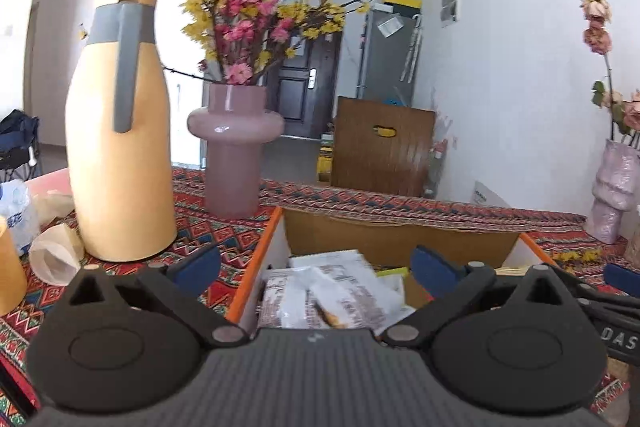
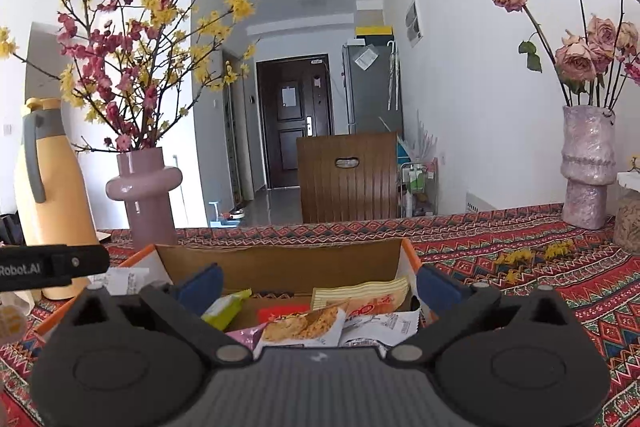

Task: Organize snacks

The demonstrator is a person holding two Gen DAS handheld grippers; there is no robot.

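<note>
Crinkly foil snack packets (image 2: 320, 319) heaped in cardboard box (image 2: 280, 261): light, soft, slippery. Best pinched at flat sealed edge. Left gripper (image 1: 316, 267), right gripper (image 2: 320, 285): jaws wide apart, holding nothing.

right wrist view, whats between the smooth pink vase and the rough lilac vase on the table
Only bare patterned tablecloth lies between the smooth pink vase and the rough lilac vase.

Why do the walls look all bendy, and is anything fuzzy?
Both wrist views use fisheye lenses, so walls curve and corners go dark. Left wrist view: the snack packets in the box look smeared, and the pink vase has shiny glare spots. Right wrist view: sharper, evenly daylit.
</note>
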